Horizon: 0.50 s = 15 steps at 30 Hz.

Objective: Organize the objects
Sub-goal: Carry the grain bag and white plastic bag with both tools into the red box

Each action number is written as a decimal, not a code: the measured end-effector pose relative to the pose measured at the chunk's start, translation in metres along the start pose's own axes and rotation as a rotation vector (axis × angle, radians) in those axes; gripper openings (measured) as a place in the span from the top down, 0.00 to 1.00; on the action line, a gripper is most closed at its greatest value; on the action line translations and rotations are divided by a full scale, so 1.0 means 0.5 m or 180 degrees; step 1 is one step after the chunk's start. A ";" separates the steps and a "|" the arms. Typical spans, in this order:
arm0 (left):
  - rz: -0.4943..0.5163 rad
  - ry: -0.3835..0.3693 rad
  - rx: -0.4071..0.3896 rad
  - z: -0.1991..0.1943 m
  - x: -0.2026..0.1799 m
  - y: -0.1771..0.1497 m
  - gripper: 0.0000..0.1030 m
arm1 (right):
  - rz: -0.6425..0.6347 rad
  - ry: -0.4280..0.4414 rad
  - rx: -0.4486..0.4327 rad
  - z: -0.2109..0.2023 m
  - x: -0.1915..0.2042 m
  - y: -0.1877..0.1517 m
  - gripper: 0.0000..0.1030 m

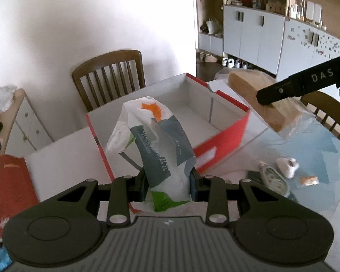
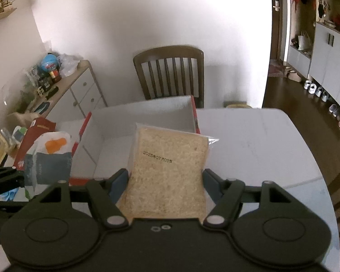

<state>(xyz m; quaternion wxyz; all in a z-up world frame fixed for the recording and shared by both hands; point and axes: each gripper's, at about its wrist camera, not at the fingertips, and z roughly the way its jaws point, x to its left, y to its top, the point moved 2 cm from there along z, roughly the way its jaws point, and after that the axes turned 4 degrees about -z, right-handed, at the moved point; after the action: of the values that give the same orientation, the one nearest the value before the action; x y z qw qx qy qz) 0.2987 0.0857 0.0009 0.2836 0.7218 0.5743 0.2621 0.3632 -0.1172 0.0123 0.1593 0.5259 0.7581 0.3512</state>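
Note:
My left gripper [image 1: 169,184] is shut on a white plastic packet [image 1: 156,140] printed in grey-blue, orange and green, and holds it upright in front of an open red box [image 1: 224,140] with a white inside. My right gripper [image 2: 165,181] is shut on a slice of brown bread in a clear bag [image 2: 170,170] with a printed date, held over the near part of the box [image 2: 147,113]. In the left wrist view the bread [image 1: 272,113] hangs above the box's right corner, under one black finger [image 1: 283,90] of the right gripper. The packet [image 2: 49,156] shows at the left of the right wrist view.
The box stands on a white table [image 2: 249,140]. A wooden chair [image 2: 170,72] is behind it. Small items [image 1: 287,164] and a flat packet [image 1: 272,179] lie to the right of the box. A red carton [image 1: 9,181] is at the left, with a cluttered sideboard [image 2: 79,90] beyond.

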 end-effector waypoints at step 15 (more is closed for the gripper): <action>0.0200 0.0062 0.0285 0.198 0.059 0.112 0.67 | -0.0338 -0.0172 0.0180 0.171 0.040 0.076 0.31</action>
<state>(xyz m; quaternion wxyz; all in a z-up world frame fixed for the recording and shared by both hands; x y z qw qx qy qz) 0.4125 0.0936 -0.0272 0.2370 0.7488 0.5654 0.2519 0.4338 -0.0603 -0.0185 0.1831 0.4986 0.7899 0.3064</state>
